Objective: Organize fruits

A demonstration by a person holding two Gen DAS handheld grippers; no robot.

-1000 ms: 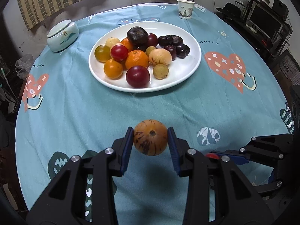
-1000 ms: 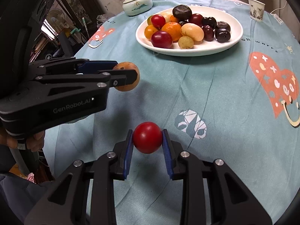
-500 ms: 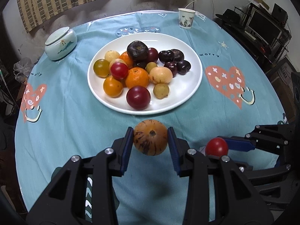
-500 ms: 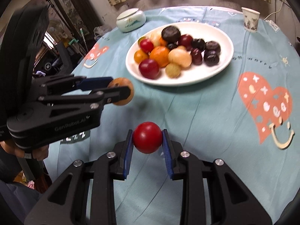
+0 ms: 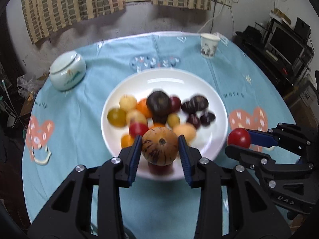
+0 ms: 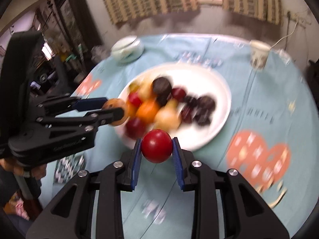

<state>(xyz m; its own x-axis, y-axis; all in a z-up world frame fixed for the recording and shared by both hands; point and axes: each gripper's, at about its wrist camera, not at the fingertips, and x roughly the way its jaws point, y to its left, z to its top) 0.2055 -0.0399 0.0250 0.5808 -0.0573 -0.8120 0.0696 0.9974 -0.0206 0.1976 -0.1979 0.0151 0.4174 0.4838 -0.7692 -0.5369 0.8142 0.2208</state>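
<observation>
Over plate [image 5: 217, 107] now: both tongs w/ fruit.

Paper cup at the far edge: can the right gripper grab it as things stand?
Probably not: the right gripper is shut on a red tomato, and the fruit plate lies between it and the paper cup.

A pale green lidded ceramic jar [image 5: 67, 73] stands at the far left of the round table's blue patterned cloth [image 5: 79, 123]. A printed paper cup [image 5: 208, 44] sits upright at the far right edge. Striped curtains [image 5: 65, 6] hang behind, and dark electronics [image 5: 285, 41] crowd shelving to the right.
</observation>
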